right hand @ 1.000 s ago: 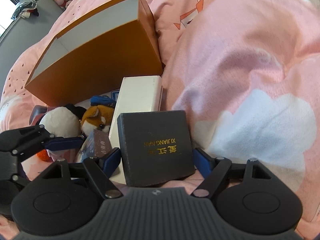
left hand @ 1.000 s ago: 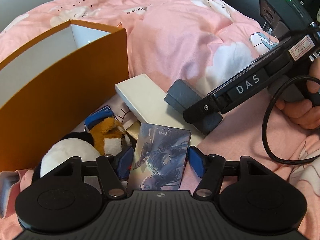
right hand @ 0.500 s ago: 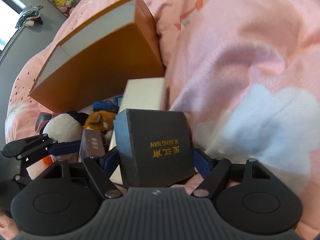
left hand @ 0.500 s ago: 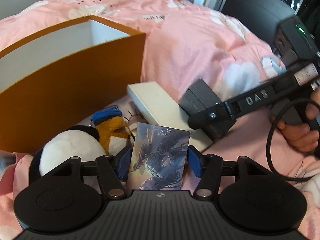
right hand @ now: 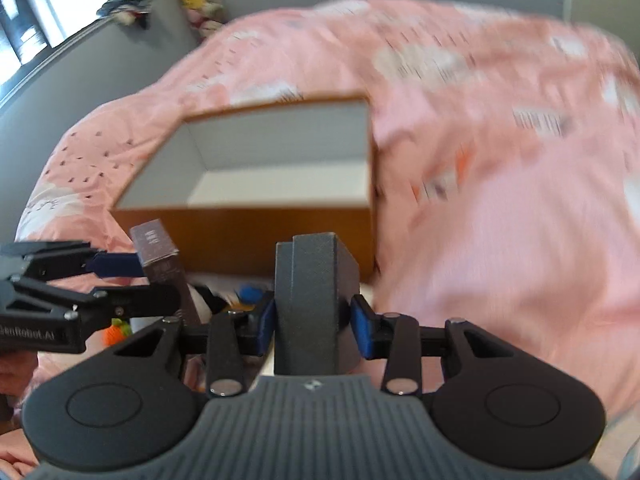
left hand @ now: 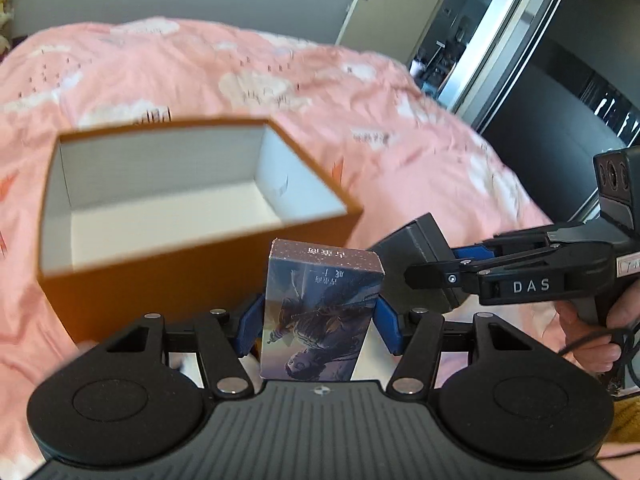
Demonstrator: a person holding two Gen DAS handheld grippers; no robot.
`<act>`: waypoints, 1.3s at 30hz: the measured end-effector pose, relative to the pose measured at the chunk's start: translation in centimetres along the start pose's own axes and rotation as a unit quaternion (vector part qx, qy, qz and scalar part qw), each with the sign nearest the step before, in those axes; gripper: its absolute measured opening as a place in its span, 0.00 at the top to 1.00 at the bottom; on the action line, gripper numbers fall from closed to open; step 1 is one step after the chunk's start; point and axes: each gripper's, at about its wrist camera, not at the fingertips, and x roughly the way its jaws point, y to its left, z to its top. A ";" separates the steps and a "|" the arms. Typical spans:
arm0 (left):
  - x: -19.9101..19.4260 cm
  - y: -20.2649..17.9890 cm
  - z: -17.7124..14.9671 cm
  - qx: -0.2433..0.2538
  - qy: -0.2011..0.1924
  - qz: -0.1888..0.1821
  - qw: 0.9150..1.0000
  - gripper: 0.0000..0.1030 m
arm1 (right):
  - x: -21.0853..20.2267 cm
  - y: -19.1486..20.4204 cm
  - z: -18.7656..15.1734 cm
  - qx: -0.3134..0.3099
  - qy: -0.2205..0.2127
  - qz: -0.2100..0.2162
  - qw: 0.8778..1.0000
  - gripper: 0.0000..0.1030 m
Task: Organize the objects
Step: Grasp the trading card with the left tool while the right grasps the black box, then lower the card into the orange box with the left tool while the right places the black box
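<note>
Currently, the card box (left hand: 320, 320) and dark box (right hand: 312, 308) are each clamped upright between closed jaws, presumably for lowering into the orange box (left hand: 192, 264).

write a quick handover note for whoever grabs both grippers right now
Left gripper: shut on the illustrated card box, held up in front of the orange box.
Right gripper: shut on the dark grey box, also raised near the orange box.
Done: both items picked up.
Left: nothing shows inside the orange box; place both in, then the plush toys below.
</note>
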 end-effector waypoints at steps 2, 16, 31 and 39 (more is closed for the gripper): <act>-0.6 0.2 1.8 0.006 -0.010 0.005 1.000 0.34 | -0.7 1.2 1.8 -0.040 -0.021 0.006 0.999 0.60; 8.3 8.4 12.4 -0.057 0.081 0.105 0.990 0.34 | 10.6 5.7 11.0 -0.385 0.004 -0.036 0.922 0.60; 18.0 14.2 11.8 -0.124 0.166 0.117 0.971 0.34 | 21.5 4.2 9.1 -0.627 0.064 -0.050 0.775 0.64; 18.9 15.4 11.8 -0.159 0.148 0.115 0.969 0.35 | 22.1 3.3 8.0 -0.646 0.089 -0.059 0.756 0.48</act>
